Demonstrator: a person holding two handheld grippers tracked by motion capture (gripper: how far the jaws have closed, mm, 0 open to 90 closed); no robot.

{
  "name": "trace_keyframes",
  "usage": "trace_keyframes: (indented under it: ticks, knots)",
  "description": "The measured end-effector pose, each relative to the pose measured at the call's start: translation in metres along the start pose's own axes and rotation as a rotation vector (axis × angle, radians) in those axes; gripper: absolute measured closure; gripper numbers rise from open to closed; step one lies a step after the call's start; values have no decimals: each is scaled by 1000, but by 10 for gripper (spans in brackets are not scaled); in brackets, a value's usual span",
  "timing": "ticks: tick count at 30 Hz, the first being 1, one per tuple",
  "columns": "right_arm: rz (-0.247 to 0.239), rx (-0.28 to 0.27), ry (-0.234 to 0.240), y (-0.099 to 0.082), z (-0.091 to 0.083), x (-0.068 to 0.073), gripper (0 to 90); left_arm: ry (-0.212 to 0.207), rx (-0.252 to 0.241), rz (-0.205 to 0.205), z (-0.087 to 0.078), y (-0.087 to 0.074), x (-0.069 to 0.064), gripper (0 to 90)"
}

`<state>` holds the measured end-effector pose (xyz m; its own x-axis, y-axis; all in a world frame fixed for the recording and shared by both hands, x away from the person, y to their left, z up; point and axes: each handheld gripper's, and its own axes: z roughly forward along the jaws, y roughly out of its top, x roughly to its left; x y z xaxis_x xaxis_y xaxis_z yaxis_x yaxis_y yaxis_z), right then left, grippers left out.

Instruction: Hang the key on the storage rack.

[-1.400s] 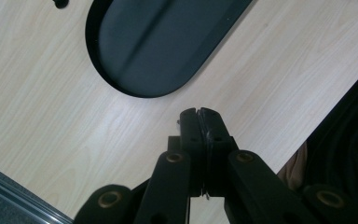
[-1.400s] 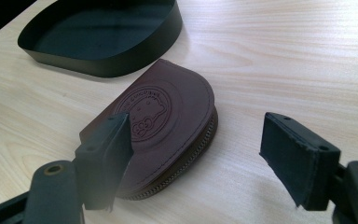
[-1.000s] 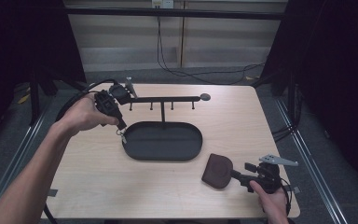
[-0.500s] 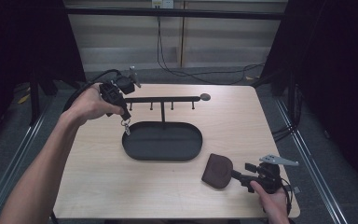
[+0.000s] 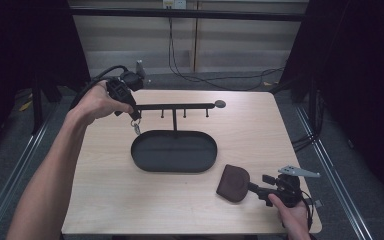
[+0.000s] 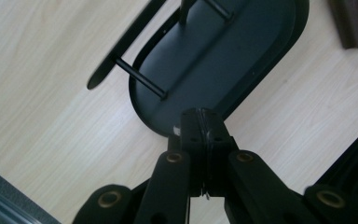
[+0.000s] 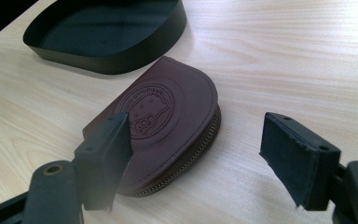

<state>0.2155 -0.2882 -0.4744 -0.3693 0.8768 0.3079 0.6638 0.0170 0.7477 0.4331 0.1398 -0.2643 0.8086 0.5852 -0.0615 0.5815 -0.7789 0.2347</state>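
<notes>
On brown pouch (image 7: 168, 135) lid: round embossed cartoon logo, txt unreadable.

Materials and finish, as seen.
Pale wood-grain worktop (image 5: 260, 145), smooth, low sheen. Black oval metal tray (image 7: 135, 44) and its black metal peg rail (image 5: 177, 106): matt. Brown leather-look coin pouch (image 7: 168, 126): embossed round stamp, metal zip edge. Black gripper fingers (image 7: 109, 154): matt plastic.

Wooden table (image 5: 260, 135); cables on floor (image 5: 215, 82) behind.
</notes>
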Motion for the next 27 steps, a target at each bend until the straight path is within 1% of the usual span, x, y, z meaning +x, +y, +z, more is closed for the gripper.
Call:
trace_keyframes:
  ticks: [2,4,6,7,8,9,10,13,14,17,18,20,21,27]
  knots:
    - [-2,0,2,0,0,0,246,9,7,-3,0,2,3,895]
    - [-2,0,2,0,0,0,246,19,2,-15,1,4,3,895]
    - [-1,0,4,0,0,0,245,14,5,-9,2,5,4,895]
    - [-2,0,4,0,0,0,245,18,-3,-17,3,5,4,895]
    - [-3,1,6,0,0,0,246,17,6,-18,6,7,5,895]
    - [-4,1,5,0,0,0,246,8,9,-10,7,8,6,895]
    - [-5,1,5,0,0,0,245,11,4,-24,7,9,5,895]
    - [-4,1,6,0,0,0,245,12,2,-24,9,11,5,895]
    - [-5,1,7,0,0,0,245,24,2,-31,10,12,6,895]
    - [-4,1,9,0,0,0,245,26,6,-28,13,12,8,895]
    - [-6,1,9,0,0,0,245,31,2,-37,14,12,10,895]
    - [-6,1,9,0,0,0,245,25,1,-49,16,10,12,895]
    - [-6,2,9,0,0,0,245,37,-1,-45,18,9,14,895]
    - [1,5,11,0,1,0,244,56,8,-34,21,9,11,895]
